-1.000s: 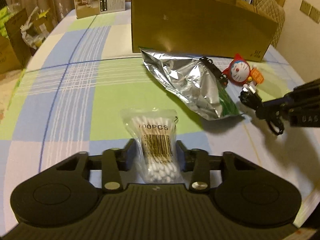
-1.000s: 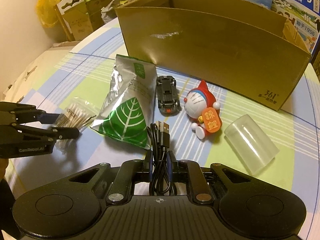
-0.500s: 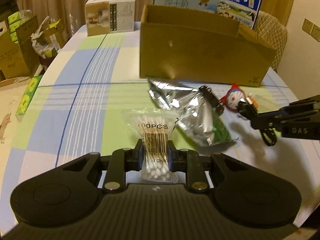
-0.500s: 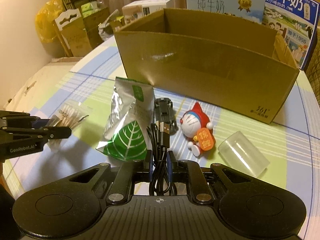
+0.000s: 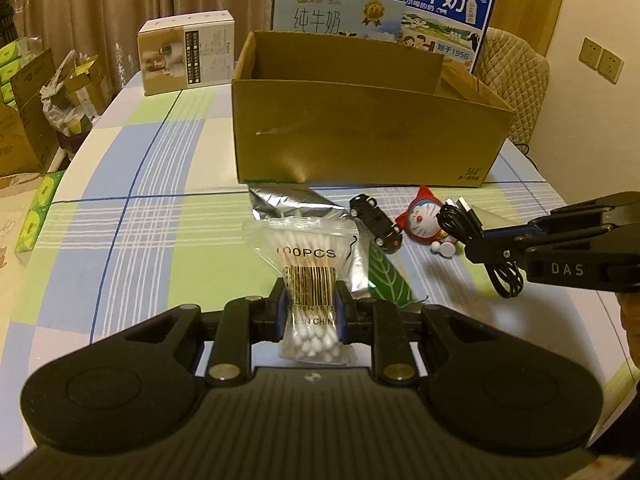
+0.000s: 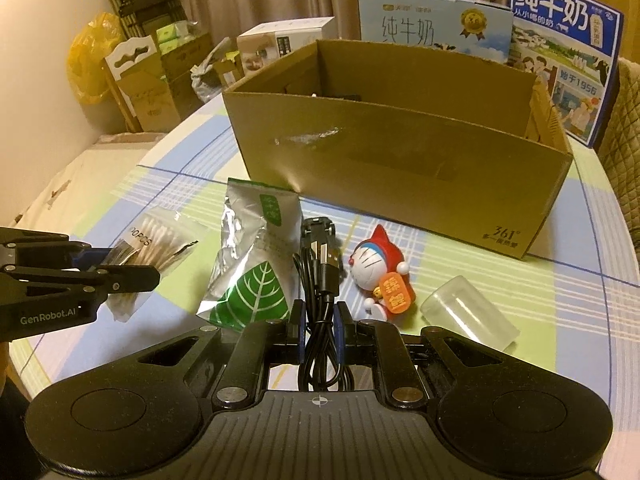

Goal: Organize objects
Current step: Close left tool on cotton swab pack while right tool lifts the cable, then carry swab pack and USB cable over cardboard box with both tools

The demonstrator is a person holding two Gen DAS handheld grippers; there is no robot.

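The left tool (image 5: 310, 308) is clamped on a bag of cotton swabs (image 5: 308, 264), its fingers level and raised above the surface near the front edge. The right tool (image 6: 320, 322) grips a coiled black cable (image 6: 318, 280) between closed fingers, also lifted, beside the left one and pointing the same way.
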